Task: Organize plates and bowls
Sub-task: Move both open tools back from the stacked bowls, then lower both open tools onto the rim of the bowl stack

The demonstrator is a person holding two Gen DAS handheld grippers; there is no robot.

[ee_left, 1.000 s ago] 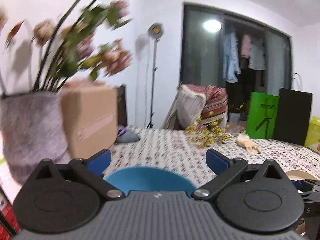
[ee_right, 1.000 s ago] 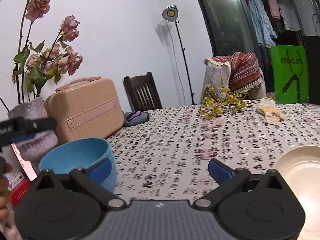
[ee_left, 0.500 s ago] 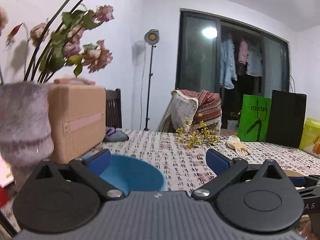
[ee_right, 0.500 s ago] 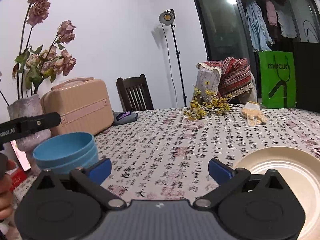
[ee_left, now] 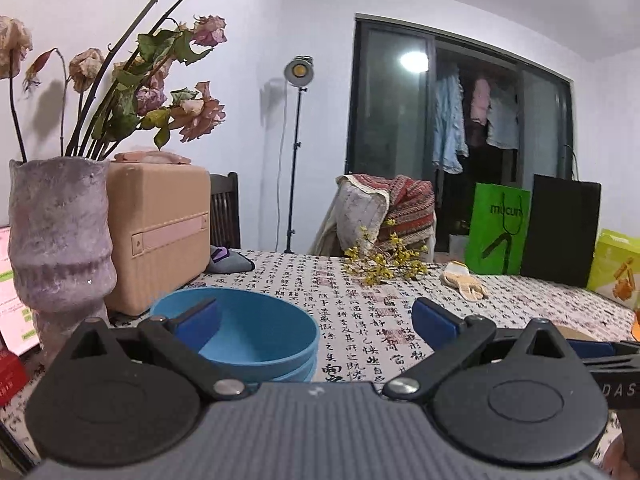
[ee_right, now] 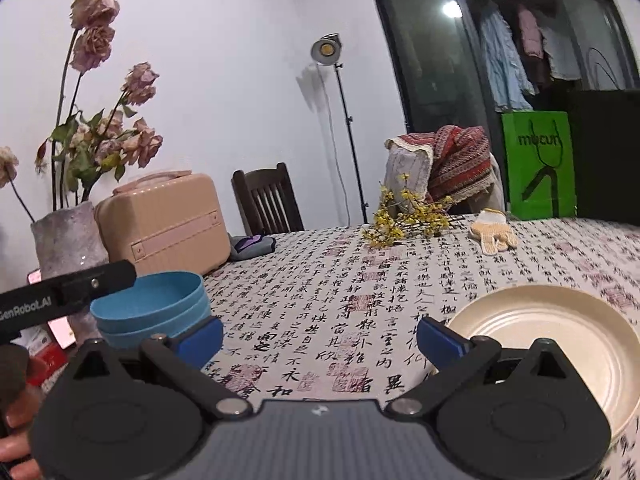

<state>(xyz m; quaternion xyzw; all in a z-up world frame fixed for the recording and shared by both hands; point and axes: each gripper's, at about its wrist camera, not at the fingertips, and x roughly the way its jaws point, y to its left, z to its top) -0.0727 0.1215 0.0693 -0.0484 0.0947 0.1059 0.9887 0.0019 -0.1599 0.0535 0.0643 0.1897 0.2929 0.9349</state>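
The desk (ee_right: 360,280), under a cloth printed with black characters, carries a cream plate (ee_right: 560,344) at its right and stacked blue bowls (ee_right: 156,304) at its left, near a grey vase (ee_left: 60,236) and a tan case (ee_left: 160,236). The left tongs (ee_left: 316,320) stand apart and empty — the bowls (ee_left: 256,332) sit just ahead, the left finger in front of their rim. The right tongs (ee_right: 320,336) are likewise spread wide, holding nothing — bowls beyond the left finger, plate beyond the right.
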